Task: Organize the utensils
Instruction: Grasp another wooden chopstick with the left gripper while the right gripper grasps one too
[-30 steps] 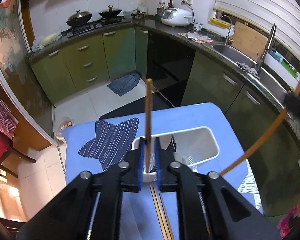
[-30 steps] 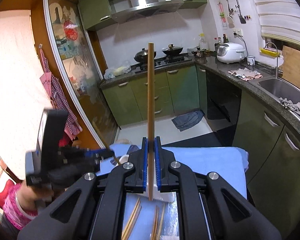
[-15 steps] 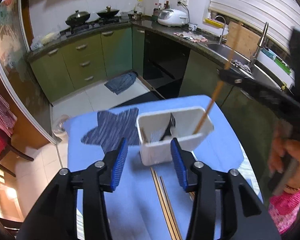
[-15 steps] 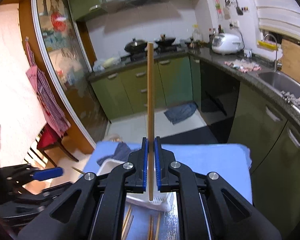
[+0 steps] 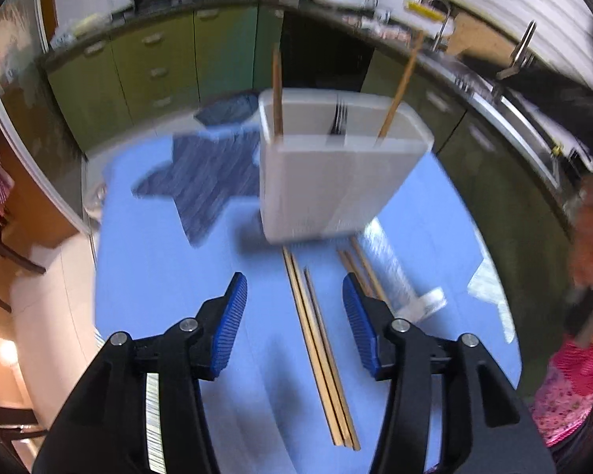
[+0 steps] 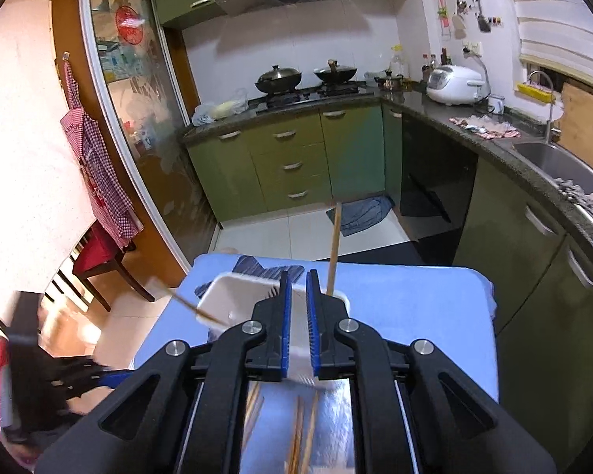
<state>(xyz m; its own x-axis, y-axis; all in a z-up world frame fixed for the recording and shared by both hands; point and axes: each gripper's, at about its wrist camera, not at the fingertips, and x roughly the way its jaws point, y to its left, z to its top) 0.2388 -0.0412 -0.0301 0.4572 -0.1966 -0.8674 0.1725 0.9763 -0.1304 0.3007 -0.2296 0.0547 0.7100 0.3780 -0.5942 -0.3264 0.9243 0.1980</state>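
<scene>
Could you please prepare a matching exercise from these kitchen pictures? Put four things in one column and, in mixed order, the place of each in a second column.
Things:
1. fork
2. loose chopsticks
3. rice cooker
4. checked apron

Places:
a. on the dark counter
b. hanging at the left, beside the door frame
c. standing in the white holder
d. lying flat on the blue table cover

Pairs: 1-c, 2-d, 3-a, 4-b

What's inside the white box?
The white box holds two chopsticks standing up and a fork. Its walls hide their lower ends and the bottom.
</scene>
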